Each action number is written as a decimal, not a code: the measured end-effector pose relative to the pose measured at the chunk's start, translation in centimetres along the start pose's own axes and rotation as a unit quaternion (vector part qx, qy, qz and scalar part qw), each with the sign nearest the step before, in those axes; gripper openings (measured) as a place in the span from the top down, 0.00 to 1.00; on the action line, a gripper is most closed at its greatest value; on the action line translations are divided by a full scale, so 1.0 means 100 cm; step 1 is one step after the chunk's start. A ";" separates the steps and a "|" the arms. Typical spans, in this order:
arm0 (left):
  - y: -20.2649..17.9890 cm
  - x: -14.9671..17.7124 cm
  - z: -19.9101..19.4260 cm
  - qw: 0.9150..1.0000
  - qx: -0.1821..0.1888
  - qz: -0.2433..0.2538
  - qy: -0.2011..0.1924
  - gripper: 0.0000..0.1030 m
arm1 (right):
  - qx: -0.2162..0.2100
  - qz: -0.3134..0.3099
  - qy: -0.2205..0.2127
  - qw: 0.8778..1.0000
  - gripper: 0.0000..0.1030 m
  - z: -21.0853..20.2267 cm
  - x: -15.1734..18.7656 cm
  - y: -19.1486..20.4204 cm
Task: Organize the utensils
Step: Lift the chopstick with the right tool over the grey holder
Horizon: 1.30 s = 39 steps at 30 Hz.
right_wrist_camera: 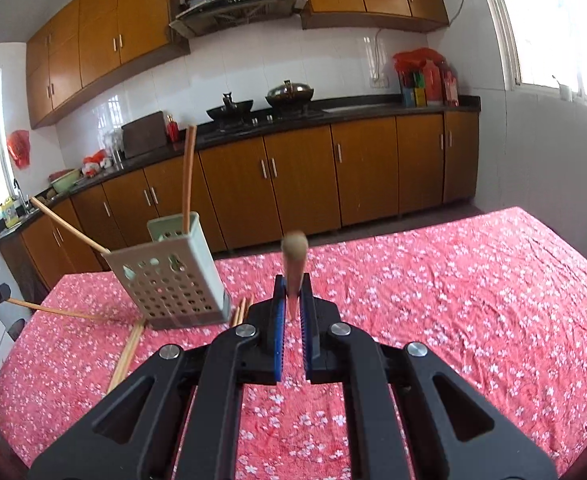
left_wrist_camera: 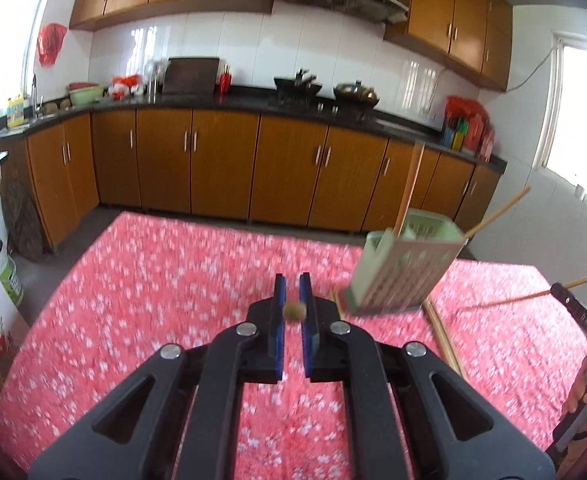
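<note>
No legible text anywhere, the yellow bottle's (left_wrist_camera: 14,111) label perhaps printed but too blurred to read

1. Utensil holder (right_wrist_camera: 173,276): pale green, perforated, tilted on the red floral cloth; two chopsticks (right_wrist_camera: 189,176) stand in it.
2. Loose chopsticks (right_wrist_camera: 129,354): wooden, flat on the cloth beside the holder's base.
3. Two more chopsticks (right_wrist_camera: 293,264), each clamped, lifted off the cloth.

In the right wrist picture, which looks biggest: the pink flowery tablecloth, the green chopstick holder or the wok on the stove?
1. Pink flowery tablecloth.
2. Green chopstick holder.
3. Wok.
The wok stands far back on the stove, so its real size against the holder is unsure.
</note>
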<state>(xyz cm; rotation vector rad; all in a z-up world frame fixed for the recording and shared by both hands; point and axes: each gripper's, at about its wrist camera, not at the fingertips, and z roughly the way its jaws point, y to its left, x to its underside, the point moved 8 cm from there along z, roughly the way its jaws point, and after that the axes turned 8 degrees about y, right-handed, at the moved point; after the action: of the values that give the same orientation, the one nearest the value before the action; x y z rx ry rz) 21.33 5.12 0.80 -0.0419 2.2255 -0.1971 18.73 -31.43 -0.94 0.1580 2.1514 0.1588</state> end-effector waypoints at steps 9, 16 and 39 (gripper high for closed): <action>-0.006 -0.023 -0.008 1.000 -0.008 0.009 -0.014 0.93 | -0.003 -0.014 -0.014 1.000 0.93 -0.001 -0.019 0.014; -0.030 -0.046 -0.031 0.998 0.024 0.021 -0.045 0.93 | -0.037 -0.019 -0.054 0.998 0.93 -0.029 -0.061 0.038; -0.116 -0.172 -0.037 0.979 0.041 -0.014 -0.200 0.93 | -0.103 -0.030 -0.118 0.987 0.93 -0.003 -0.129 0.105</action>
<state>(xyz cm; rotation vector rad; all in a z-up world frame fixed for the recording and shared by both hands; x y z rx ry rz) 28.58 -4.14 18.29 -0.0624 1.8141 -0.2698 26.12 -23.41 11.63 -0.0092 1.8882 0.3107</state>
